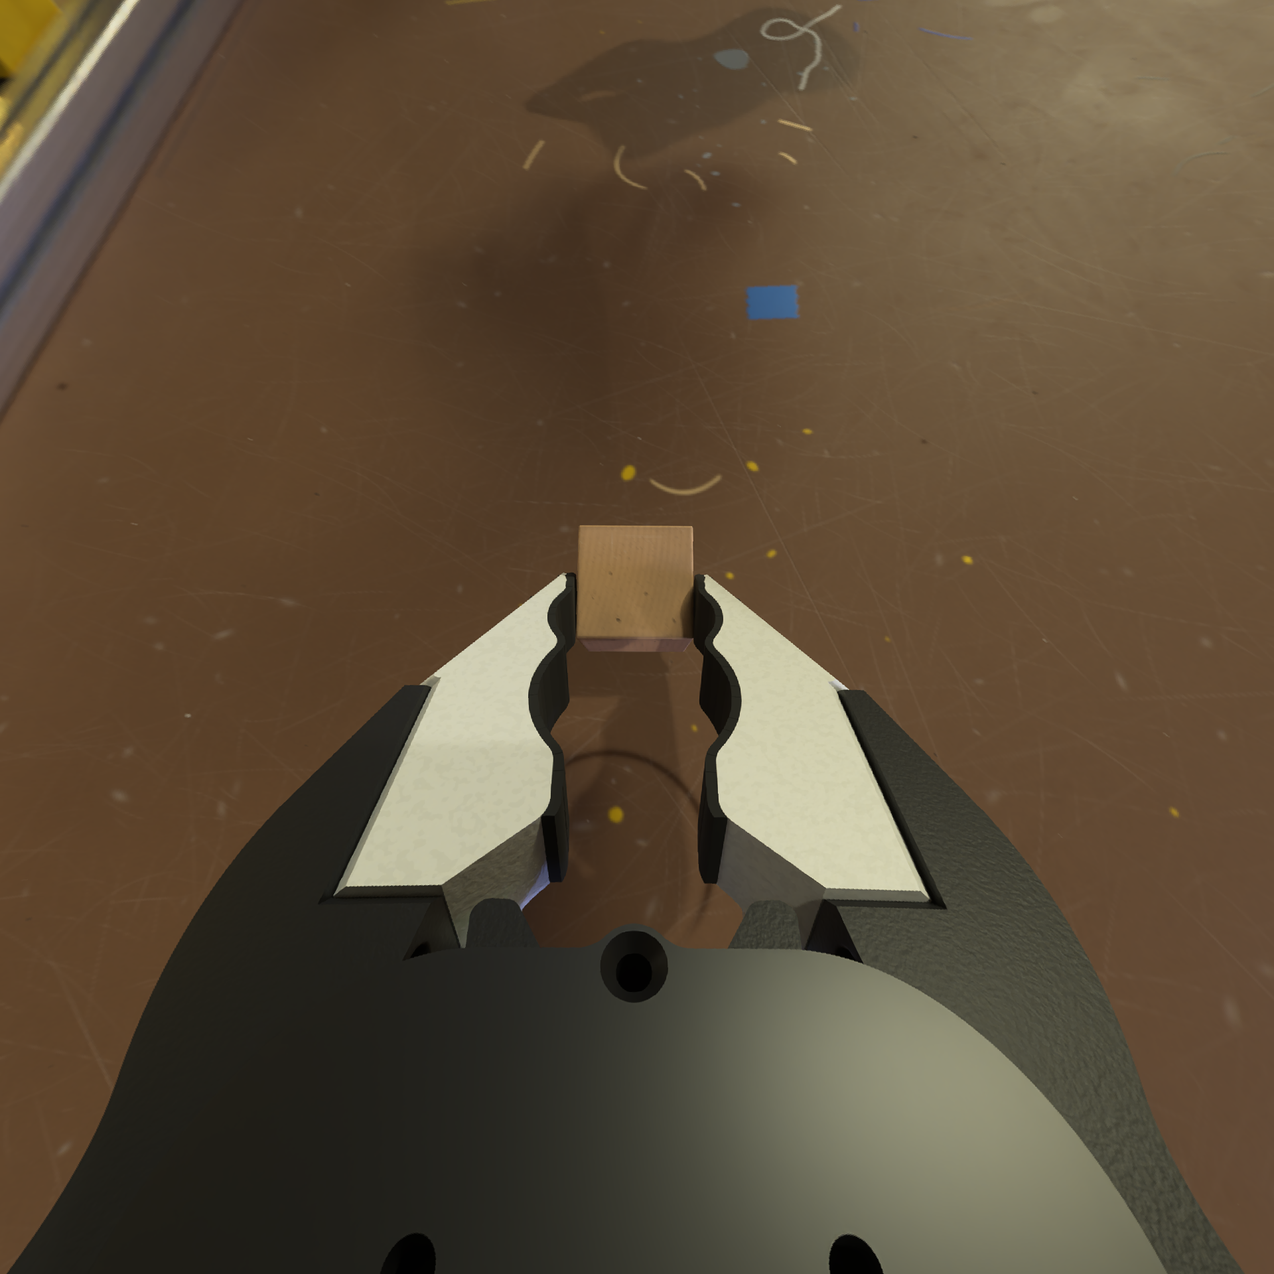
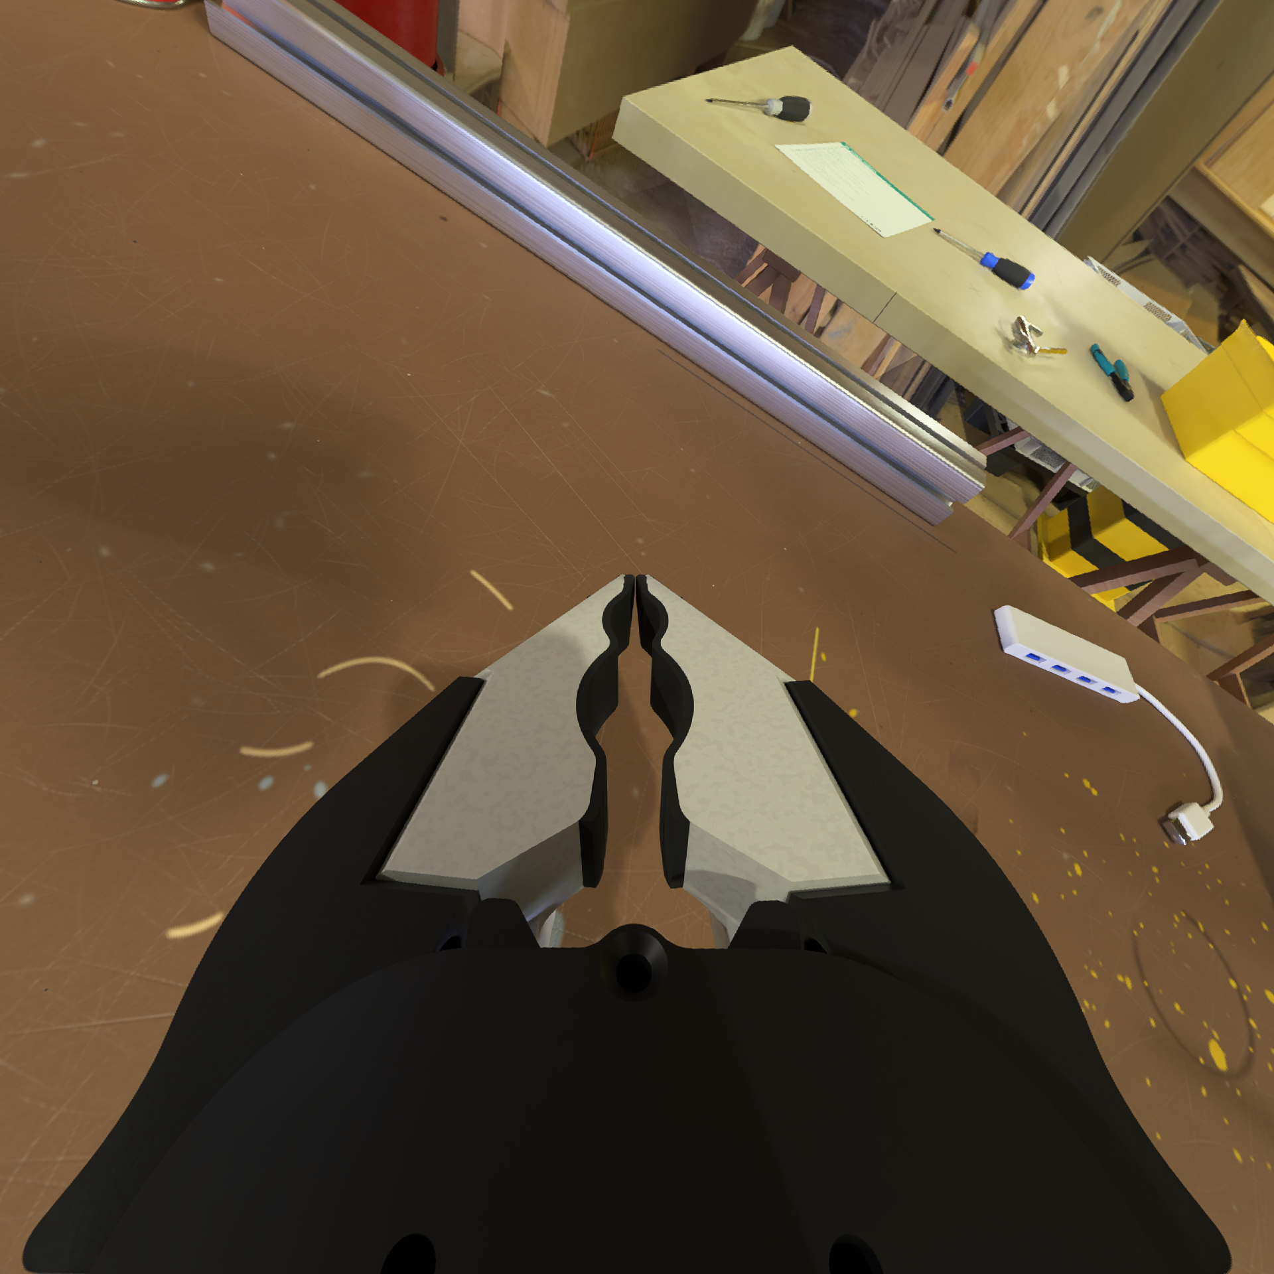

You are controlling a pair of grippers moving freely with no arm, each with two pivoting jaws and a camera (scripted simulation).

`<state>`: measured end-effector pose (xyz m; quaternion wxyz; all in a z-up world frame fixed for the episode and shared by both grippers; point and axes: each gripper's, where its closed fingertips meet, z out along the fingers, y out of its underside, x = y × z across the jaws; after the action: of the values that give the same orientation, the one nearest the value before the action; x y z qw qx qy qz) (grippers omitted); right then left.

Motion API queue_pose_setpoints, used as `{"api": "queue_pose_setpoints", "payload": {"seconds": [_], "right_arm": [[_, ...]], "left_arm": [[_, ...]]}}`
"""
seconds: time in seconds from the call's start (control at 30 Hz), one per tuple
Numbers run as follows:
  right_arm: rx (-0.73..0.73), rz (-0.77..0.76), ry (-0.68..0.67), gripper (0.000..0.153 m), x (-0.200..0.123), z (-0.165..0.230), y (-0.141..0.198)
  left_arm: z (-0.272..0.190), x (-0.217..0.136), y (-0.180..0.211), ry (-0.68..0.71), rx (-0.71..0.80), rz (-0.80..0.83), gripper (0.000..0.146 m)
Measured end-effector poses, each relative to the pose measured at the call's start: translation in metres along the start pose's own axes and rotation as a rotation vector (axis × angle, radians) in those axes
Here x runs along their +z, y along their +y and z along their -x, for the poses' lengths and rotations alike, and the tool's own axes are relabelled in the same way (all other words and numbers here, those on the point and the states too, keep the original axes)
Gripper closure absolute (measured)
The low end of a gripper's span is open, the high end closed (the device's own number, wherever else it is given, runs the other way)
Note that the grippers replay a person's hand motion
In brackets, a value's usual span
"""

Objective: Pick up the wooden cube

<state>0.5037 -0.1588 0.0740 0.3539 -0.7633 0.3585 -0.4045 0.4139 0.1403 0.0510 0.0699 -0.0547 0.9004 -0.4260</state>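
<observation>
Under both grippers spreads the brown desk (image 1: 276, 482), scratched and flecked with yellow paint. Beyond the right gripper (image 2: 634, 582), a long metal rail (image 2: 593, 241) runs along the far edge of the desk, slanting from upper left down to the right. Past the rail and to the right stands a pale workbench (image 2: 862, 276), well apart from the gripper. On it lie a yellow box (image 2: 1227, 420) at the right end, a sheet of paper (image 2: 855, 186) whose print is too small to read, a blue-handled screwdriver (image 2: 993, 265), a black-handled screwdriver (image 2: 765, 105), a teal-handled tool (image 2: 1111, 372) and some small metal bits (image 2: 1027, 336). On the desk to the right of the right gripper rests a white hub (image 2: 1065, 663) with blue ports, its white cable (image 2: 1192, 758) curling toward the near side. No brand or readable writing shows anywhere.

The right gripper is clenched on nothing, its fingertips nearly meeting. The left gripper (image 1: 634, 607) grasps the wooden cube (image 1: 634, 586) between its fingertips, both dark pads (image 1: 562, 613) pressed against the cube's sides. Whether the cube touches the desk cannot be told. Ahead and slightly right of the left gripper, a small blue square (image 1: 772, 302) lies flat on the desk.
</observation>
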Motion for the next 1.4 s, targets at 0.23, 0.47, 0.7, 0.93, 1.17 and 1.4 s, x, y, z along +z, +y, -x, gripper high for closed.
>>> {"api": "queue_pose_setpoints", "payload": {"seconds": [0.23, 0.47, 0.7, 0.93, 1.17, 1.4], "right_arm": [[-0.009, 0.000, -0.007, 0.153, 0.000, 0.003, -0.001], [-0.016, -0.002, -0.014, 0.153, 0.000, 0.005, -0.002], [-0.029, -0.006, -0.015, 0.153, 0.000, 0.007, -0.004], [-0.031, -0.014, -0.012, 0.153, -0.001, 0.008, -0.007], [-0.049, -0.023, -0.019, 0.152, -0.002, 0.014, -0.011], [0.293, -0.317, -0.656, 0.118, -0.042, 0.126, -0.093]], "left_arm": [[-0.013, 0.001, 0.007, 0.072, 0.016, 0.031, 0.112], [-0.019, 0.005, 0.009, 0.100, 0.020, 0.050, 0.112], [-0.022, 0.008, 0.007, 0.106, 0.029, 0.045, 0.112], [-0.040, 0.018, -0.013, 0.136, 0.111, -0.004, 0.112], [-0.059, 0.036, -0.020, 0.153, 0.196, 0.030, 0.112], [-0.042, 0.024, -0.043, 0.011, 0.247, -0.101, 0.112]]}}
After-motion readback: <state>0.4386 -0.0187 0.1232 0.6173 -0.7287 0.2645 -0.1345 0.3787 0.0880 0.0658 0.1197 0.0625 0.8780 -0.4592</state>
